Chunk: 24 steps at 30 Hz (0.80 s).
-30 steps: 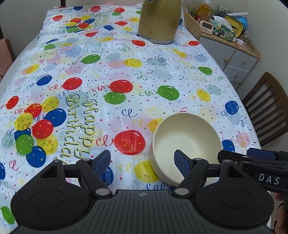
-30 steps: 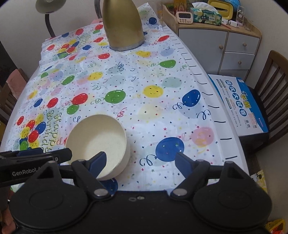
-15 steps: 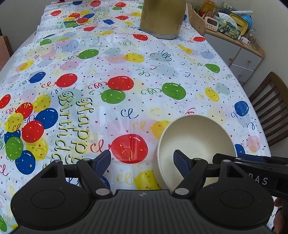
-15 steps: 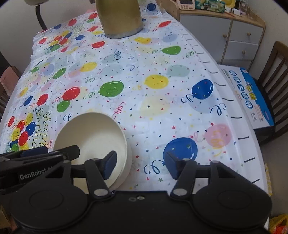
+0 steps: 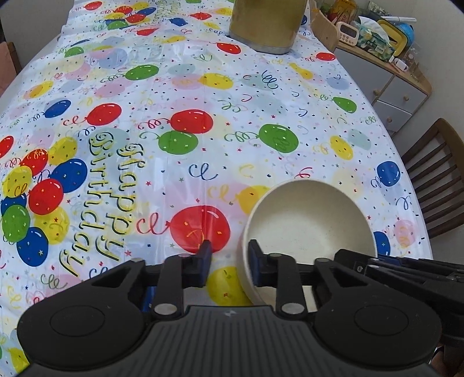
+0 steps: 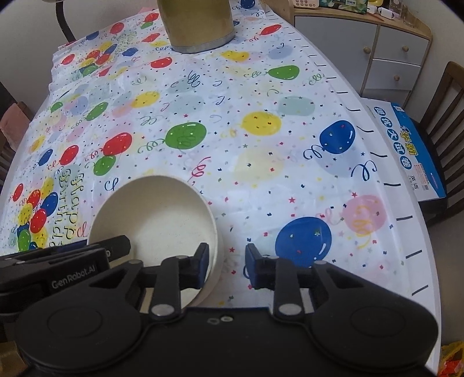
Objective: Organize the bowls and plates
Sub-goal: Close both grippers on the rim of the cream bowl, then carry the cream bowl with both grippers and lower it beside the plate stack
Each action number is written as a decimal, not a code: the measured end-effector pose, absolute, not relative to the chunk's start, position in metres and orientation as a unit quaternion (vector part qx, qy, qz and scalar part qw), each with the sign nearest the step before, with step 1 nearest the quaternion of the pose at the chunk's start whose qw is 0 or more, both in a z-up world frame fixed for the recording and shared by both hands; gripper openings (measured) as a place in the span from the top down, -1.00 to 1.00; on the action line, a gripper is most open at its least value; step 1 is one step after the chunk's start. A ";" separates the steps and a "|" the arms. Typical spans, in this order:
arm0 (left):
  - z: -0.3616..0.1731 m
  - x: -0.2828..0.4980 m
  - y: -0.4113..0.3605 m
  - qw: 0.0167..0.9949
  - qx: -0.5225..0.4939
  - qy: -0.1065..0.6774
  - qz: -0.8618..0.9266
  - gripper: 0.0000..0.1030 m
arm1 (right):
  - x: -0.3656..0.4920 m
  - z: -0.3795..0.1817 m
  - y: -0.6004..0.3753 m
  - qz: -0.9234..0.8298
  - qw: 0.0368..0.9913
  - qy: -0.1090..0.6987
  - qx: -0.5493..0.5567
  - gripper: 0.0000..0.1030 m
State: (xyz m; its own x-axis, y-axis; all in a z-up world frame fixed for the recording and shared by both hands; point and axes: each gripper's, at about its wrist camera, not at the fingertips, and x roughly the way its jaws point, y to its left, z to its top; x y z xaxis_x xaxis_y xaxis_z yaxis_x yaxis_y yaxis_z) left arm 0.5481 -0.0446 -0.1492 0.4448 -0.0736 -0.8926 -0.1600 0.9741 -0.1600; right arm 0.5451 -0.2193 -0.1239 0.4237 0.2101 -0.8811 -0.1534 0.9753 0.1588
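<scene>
From the left wrist camera, the left claw (image 5: 227, 262) sits low over the tabletop (image 5: 232, 101), which is covered by a balloon-printed birthday cloth. Its two blue-padded fingers stand a narrow gap apart, astride the left wall of a cream bowl (image 5: 310, 223): the right finger is inside the bowl and the left finger outside, with a clear gap between that outer pad and the wall, so the claw is not clamped on it. The bowl rests at the near right part of the tabletop, and the right claw's black body reaches in over its near right rim. A gold kettle (image 5: 268, 26) stands at the far end, a grey cabinet (image 5: 385, 84) beyond the right edge, and a wooden chair (image 5: 435, 179) beside it. From the right wrist camera, the right claw (image 6: 226, 265) is likewise partly apart, straddling the right wall of the same bowl (image 6: 156, 214), left finger inside and right finger outside with space left. The bowl lies near the front left here, and a blue box (image 6: 411, 150) rests on a chair to the right.
</scene>
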 end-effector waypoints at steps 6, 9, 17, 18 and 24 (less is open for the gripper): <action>-0.144 0.544 -0.050 0.841 -0.108 0.529 0.020 0.79 | 0.543 -0.120 -0.213 0.117 0.841 0.528 0.023 0.84; -0.140 0.539 -0.051 0.840 -0.108 0.531 0.017 0.80 | 0.540 -0.118 -0.211 0.115 0.839 0.531 0.019 0.85; -0.123 0.520 -0.057 0.839 -0.100 0.534 0.018 0.80 | 0.527 -0.109 -0.213 0.114 0.839 0.532 0.016 0.86; -0.120 0.517 -0.057 0.840 -0.100 0.534 0.018 0.80 | 0.524 -0.106 -0.214 0.114 0.838 0.533 0.017 0.86; -0.096 0.496 -0.062 0.842 -0.097 0.531 0.016 0.80 | 0.507 -0.087 -0.218 0.120 0.840 0.529 0.017 0.86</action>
